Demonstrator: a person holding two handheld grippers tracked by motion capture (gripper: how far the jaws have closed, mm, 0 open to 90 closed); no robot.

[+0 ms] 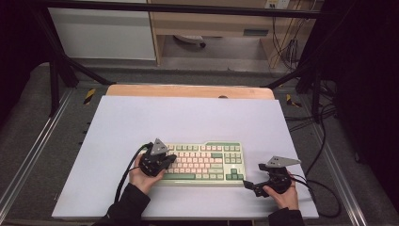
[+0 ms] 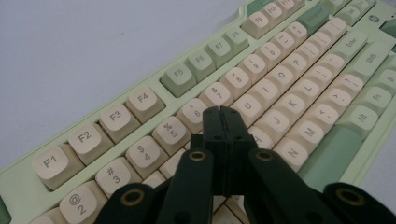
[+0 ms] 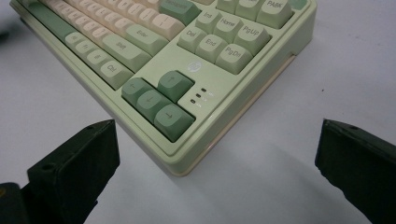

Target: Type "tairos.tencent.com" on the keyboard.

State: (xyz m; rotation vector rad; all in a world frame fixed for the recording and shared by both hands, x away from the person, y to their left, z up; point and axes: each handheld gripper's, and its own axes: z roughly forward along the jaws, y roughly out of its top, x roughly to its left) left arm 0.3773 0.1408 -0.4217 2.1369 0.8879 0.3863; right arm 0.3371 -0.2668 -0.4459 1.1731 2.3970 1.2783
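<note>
Keyboard (image 1: 203,163) sits on the white surface (image 1: 141,122), long axis left–right. Left tool (image 2: 223,111) is clenched, empty, tip over the keyboard's 6/7/Y keys, so nearer. Right tool (image 3: 215,154) is released wide, off the keyboard's arrow-key corner, not touching.

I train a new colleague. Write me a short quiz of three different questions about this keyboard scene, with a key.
1. True or false: the left gripper is shut above the keyboard.
2. The right gripper is: A) open, B) shut, C) holding a key.
3. Which part of the keyboard is nearest to the right gripper?

Key:
1. True; its jaws touch over the letter keys.
2. A.
3. The corner with the arrow keys.
</note>
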